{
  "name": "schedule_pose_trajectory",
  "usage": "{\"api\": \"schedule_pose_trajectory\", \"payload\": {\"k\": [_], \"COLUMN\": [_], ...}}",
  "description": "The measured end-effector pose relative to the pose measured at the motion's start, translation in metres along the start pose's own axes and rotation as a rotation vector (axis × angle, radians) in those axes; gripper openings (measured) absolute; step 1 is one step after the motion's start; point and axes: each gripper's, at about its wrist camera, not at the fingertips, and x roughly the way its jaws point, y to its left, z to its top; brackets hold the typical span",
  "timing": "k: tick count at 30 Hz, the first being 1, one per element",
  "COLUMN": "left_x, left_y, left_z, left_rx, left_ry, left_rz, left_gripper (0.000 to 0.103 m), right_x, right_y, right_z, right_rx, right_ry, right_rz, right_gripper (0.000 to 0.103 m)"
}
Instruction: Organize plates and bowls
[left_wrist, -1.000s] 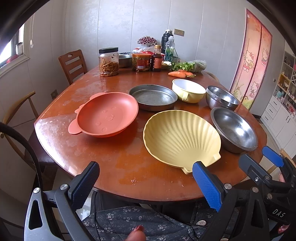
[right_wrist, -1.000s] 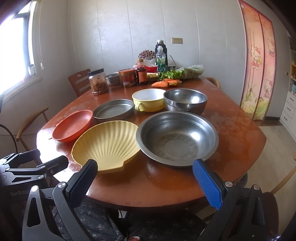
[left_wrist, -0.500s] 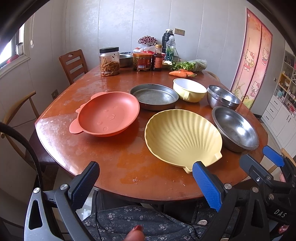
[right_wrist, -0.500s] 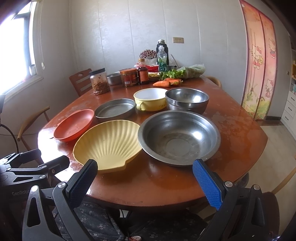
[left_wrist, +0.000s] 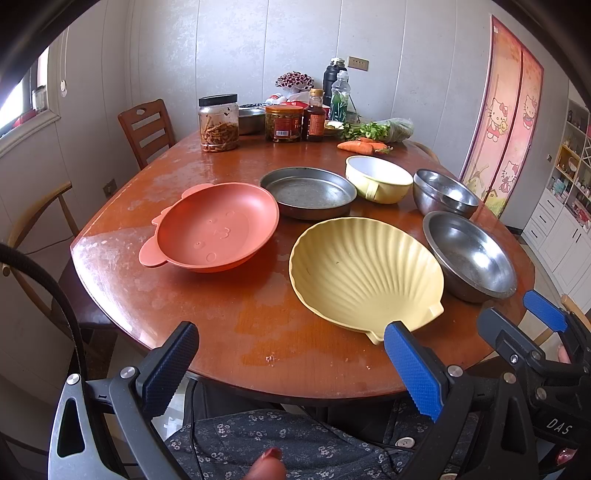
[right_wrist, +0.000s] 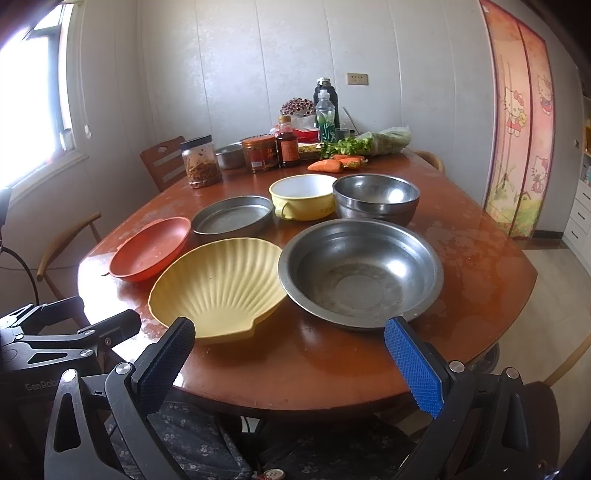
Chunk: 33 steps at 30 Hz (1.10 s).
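Round wooden table (left_wrist: 229, 332), near edge: left gripper (left_wrist: 291, 363) and right gripper (right_wrist: 290, 360), both spread wide, holding nothing. Near row: orange plate (left_wrist: 216, 229), yellow shell-shaped plate (left_wrist: 364, 273), wide steel basin (right_wrist: 360, 271). Far row: steel pan (left_wrist: 308, 192), yellow bowl (right_wrist: 303, 201), stacked steel bowls (right_wrist: 375, 199). None nested otherwise.

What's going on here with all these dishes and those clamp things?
A seated person holds two tongs, left tongs and right tongs, both open and empty at the near table edge. Nothing is picked up yet. Laid out separately are an orange plate, a yellow shell plate, a flat metal pan, a yellow bowl and metal bowls, waiting for sorting.
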Motion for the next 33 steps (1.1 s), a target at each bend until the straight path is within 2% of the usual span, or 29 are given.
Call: {"api": "schedule_pose_trajectory", "payload": {"k": [28, 33], "left_x": [-0.001, -0.002], "left_y": [0.003, 0.011], "left_z": [-0.001, 0.001], "left_rx": [-0.005, -0.016], "left_ry": [0.002, -0.003], "left_rz": [0.001, -0.009], "left_gripper": [0.101, 0.101], "right_x": [0.001, 0.003], "right_y": [0.002, 0.001], "right_z": [0.002, 0.007], "right_rx": [0.002, 0.026], "right_ry": [-0.002, 0.007], "right_rz": [0.006, 0.039], "right_gripper": [0.103, 0.103]}}
